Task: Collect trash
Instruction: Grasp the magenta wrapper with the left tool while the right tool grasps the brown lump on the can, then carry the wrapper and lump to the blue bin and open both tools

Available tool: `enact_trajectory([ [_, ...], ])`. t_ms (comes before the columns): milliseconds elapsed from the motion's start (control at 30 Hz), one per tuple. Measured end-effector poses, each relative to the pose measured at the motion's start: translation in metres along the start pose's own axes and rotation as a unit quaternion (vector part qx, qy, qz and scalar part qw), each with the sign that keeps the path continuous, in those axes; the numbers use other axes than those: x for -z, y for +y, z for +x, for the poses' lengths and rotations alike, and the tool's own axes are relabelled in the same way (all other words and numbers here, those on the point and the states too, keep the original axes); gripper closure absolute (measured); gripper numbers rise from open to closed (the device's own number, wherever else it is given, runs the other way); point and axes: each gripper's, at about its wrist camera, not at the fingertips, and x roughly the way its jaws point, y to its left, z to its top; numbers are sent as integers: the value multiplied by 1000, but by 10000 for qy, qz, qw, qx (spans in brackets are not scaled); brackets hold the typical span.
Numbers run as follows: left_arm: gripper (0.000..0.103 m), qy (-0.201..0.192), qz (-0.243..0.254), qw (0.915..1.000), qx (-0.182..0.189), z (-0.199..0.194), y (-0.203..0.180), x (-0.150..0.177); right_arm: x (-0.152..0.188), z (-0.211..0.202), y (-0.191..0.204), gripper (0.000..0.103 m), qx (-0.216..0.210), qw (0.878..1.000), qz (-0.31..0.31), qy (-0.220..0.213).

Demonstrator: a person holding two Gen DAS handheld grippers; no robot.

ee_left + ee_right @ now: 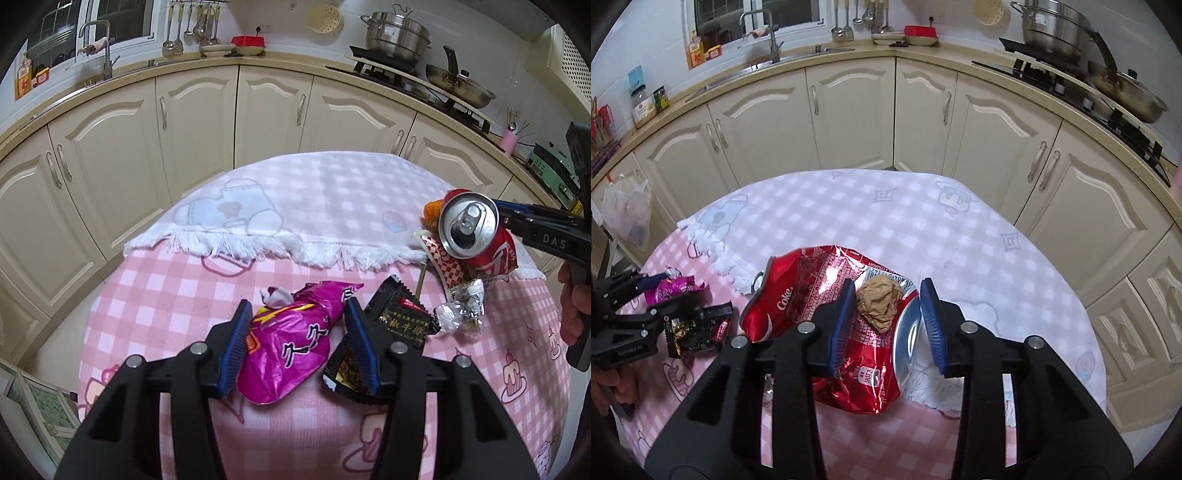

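Pink checked cloth covers the counter; cream cabinets behind. Left gripper jaws clamp the magenta wrapper. Right gripper jaws apparently pinch the crushed red can.

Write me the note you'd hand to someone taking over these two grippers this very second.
Left gripper: closed on the magenta wrapper, which lies on the table.
Right gripper: partly closed astride the crushed red can's bottom end and a brown lump; firm grip not confirmed.
Loose: black wrapper, silver foil scrap, checkered paper under the can.
Done: nothing visibly binned; no bin in view.
Left: lift both items, find the bin, then return for the rest.
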Motion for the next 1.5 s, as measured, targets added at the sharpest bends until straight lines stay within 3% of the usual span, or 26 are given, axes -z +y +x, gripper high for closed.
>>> enact_trajectory([
  [167,52,11,-8,10000,3,0,2,0,3,-4,-5,66,-2,9998,185,-61],
  [233,52,17,-4,10000,-1,1,1,-1,3,-8,-3,55,135,9998,51,-161],
  [400,52,14,-12,10000,2,0,2,0,0,-6,2,56,85,9997,-168,-122],
  [500,52,19,-10,10000,2,1,2,-1,1,0,9,65,49,9992,-394,13],
  [633,52,18,-15,10000,4,0,2,-1,5,1,12,68,41,9985,-548,49],
  [700,52,21,-13,10000,4,1,2,-1,6,0,12,78,-64,9982,-586,48],
  [867,52,21,-27,10000,13,1,2,0,10,-3,16,78,-71,9972,-744,32],
  [1300,54,-280,-59,9996,51,-15,3,3,13,-55,-9,79,-464,9975,85,-524],
  [1500,54,-569,-107,9983,73,-54,-8,7,22,-100,-23,79,-426,9949,321,-852],
])
